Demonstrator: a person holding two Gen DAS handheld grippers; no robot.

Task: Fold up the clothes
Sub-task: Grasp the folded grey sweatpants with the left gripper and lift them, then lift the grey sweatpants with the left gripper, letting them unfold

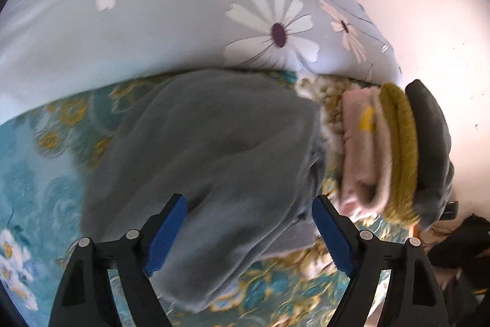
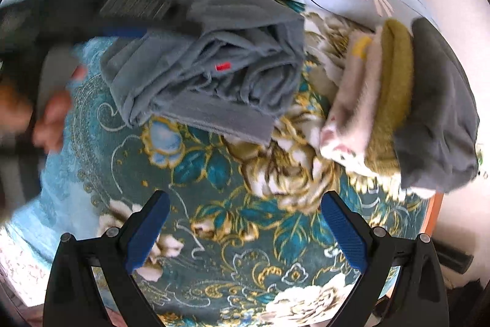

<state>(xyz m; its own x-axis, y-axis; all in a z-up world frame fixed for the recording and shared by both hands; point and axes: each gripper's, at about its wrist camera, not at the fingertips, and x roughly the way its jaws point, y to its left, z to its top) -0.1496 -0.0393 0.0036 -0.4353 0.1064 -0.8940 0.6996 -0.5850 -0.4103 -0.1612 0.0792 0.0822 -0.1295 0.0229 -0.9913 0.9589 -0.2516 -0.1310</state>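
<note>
A grey folded garment [image 1: 208,155] lies on the teal flowered blanket [image 1: 39,149]. My left gripper [image 1: 249,222] is open, its blue pads on either side of the garment's near end, not closed on it. In the right wrist view the same grey garment [image 2: 211,63] lies in loose folds with a small red tag. My right gripper [image 2: 245,222] is open and empty above the blanket [image 2: 232,235], short of the garment. The left gripper's dark body [image 2: 92,11] and the hand holding it show at the upper left, blurred.
A stack of folded clothes, pink [image 1: 361,149], mustard [image 1: 401,149] and dark grey [image 1: 431,149], sits at the right; it also shows in the right wrist view [image 2: 395,88]. A pale blue daisy-print duvet [image 1: 153,20] lies behind. A white wall [image 1: 428,5] is at the right.
</note>
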